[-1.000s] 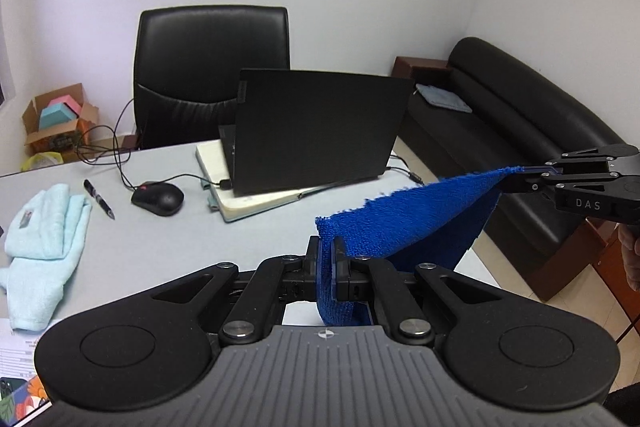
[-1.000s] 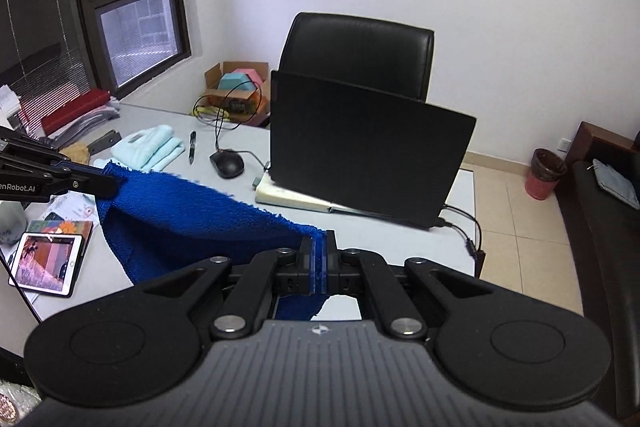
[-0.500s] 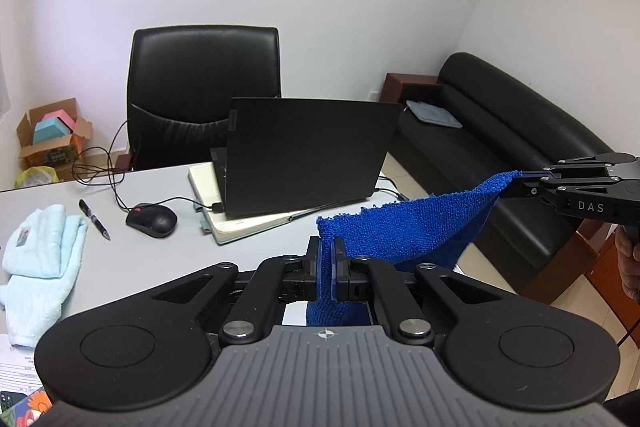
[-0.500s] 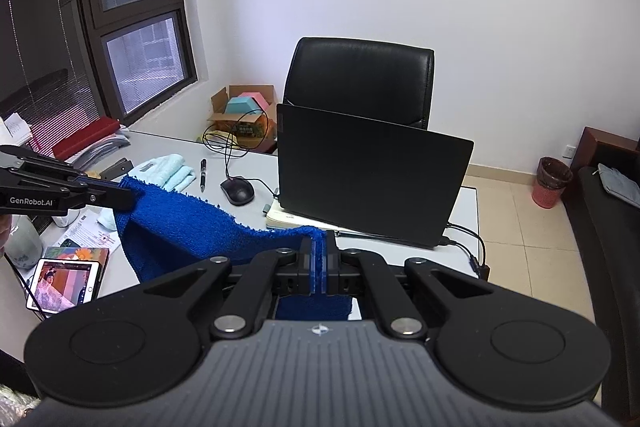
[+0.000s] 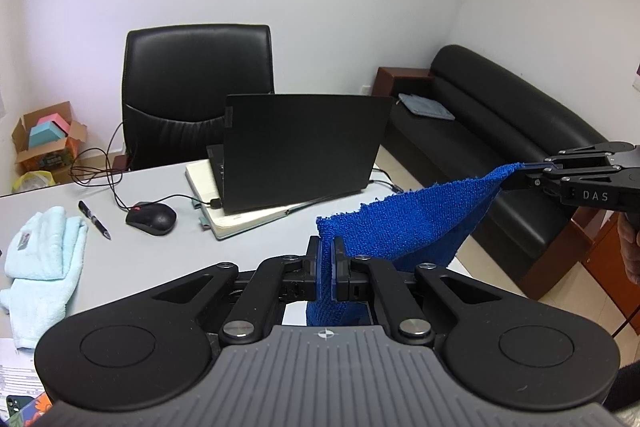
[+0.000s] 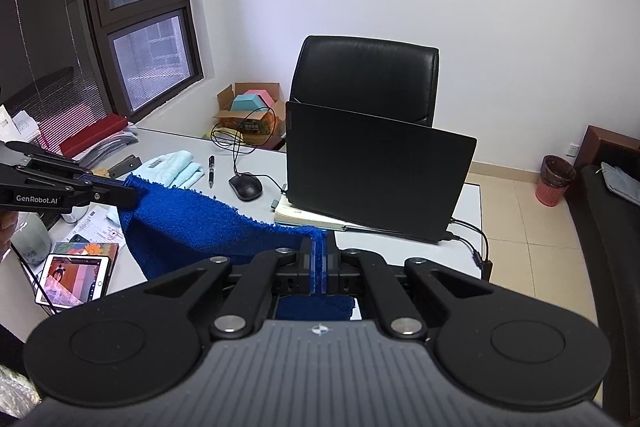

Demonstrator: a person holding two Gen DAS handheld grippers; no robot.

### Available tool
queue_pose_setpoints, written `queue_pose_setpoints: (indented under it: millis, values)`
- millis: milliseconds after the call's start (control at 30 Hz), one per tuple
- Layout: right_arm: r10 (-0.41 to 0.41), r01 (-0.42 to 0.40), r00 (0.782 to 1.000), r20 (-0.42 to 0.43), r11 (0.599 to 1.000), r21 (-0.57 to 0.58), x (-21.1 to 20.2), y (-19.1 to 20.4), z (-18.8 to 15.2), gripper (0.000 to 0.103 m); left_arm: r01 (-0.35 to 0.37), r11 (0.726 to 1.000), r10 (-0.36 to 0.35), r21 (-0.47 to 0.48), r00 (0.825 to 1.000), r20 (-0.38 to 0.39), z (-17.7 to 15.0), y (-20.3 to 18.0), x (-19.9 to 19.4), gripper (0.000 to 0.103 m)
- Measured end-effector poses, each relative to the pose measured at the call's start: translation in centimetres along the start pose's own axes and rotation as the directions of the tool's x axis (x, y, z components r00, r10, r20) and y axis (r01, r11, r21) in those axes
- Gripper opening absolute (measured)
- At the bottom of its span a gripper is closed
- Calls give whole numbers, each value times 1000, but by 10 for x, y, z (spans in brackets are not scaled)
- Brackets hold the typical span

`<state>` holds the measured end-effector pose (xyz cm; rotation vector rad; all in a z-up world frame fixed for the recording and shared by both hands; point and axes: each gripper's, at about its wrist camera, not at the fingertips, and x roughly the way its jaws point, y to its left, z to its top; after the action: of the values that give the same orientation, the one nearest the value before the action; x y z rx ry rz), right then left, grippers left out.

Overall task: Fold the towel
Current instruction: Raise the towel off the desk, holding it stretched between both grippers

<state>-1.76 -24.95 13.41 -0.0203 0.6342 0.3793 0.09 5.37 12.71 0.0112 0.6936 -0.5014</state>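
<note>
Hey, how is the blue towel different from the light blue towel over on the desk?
The blue towel is deep royal blue; the light blue towel is pale aqua. The blue towel hangs in the air, stretched between the left gripper and the right gripper, each clamped on a top corner; the light blue towel lies bunched on the desk, untouched. Both look like terry cloth.

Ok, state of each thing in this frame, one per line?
Blue towel: lifted, stretched between both tongs.
Left tongs: shut on one towel corner.
Right tongs: shut on the other corner.
Laptop: open, on a notebook.
Pale towel: folded, on the desk.
Tablet: screen on.
</note>
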Motion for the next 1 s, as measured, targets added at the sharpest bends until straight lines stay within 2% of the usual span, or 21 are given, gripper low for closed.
queue_pose_setpoints:
  millis: [467, 767, 1000]
  values:
    - [35, -34, 999, -18, 998, 53, -32, 12, -15, 3, 49, 998, -48, 36, 999, -23, -7, -18, -26, 4]
    - [55, -53, 998, -31, 996, 78, -59, 21, -21, 3, 54, 997, -53, 54, 998, -27, -7, -24, -28, 4]
    - [21, -18, 999, -37, 996, 84, -57, 20, -27, 3, 59, 996, -57, 67, 998, -30, -7, -29, -29, 4]
